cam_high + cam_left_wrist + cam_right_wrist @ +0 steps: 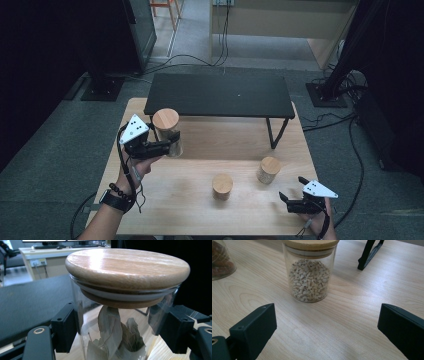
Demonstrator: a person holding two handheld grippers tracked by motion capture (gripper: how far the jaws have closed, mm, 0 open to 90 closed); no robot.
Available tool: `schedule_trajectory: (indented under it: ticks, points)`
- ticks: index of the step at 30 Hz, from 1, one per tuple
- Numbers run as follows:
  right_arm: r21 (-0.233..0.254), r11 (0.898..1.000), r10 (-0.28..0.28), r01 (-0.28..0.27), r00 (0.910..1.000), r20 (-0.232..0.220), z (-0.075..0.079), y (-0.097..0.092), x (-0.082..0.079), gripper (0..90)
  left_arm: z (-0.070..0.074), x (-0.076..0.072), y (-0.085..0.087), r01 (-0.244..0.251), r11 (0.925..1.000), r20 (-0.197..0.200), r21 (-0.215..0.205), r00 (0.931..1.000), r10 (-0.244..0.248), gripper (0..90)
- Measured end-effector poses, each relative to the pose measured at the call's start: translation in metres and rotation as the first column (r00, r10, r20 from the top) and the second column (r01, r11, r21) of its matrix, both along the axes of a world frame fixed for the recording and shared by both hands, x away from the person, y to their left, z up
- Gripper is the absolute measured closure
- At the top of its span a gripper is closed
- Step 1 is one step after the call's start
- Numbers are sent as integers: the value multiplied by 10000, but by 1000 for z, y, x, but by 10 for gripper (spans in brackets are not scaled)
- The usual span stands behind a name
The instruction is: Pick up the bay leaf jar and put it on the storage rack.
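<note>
My left gripper (172,142) is clamped on the glass body of the leaf jar (167,131), with one jaw on each side of the glass just below its wooden lid (127,267). In the left gripper view, dried leaves (112,340) stand inside the jar. In the high view, the jar sits at the left side of the wooden table (200,220), in front of the left end of the black shelf (220,95); I cannot tell whether its base touches the tabletop.

My right gripper (292,190) rests near the right front corner of the table with its jaws spread wide and nothing between them. Ahead of it stands the grain jar (310,272), upright on the table and well apart from the jaws. A third jar (222,186) stands near the table's middle, to the left of the grain jar.
</note>
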State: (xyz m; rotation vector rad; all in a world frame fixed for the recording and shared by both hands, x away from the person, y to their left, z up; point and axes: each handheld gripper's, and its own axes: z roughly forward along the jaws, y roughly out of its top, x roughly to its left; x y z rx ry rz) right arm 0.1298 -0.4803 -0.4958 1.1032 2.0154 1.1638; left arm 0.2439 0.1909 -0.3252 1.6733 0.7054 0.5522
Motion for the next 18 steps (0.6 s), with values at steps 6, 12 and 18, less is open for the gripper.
schedule_trajectory:
  ticks: [6,12,18]
  points:
    - [14,10000,4,-4,10000,2,0,0,0,19,16,8,-4,-122,9999,12,-60,9999,123,250]
    - [28,10000,27,-27,10000,11,0,-1,0,20,33,22,-8,-317,9995,75,-25,9995,317,250]
    - [34,10000,44,-44,10000,10,0,-2,1,20,49,37,-15,-485,9988,231,34,9986,484,250]
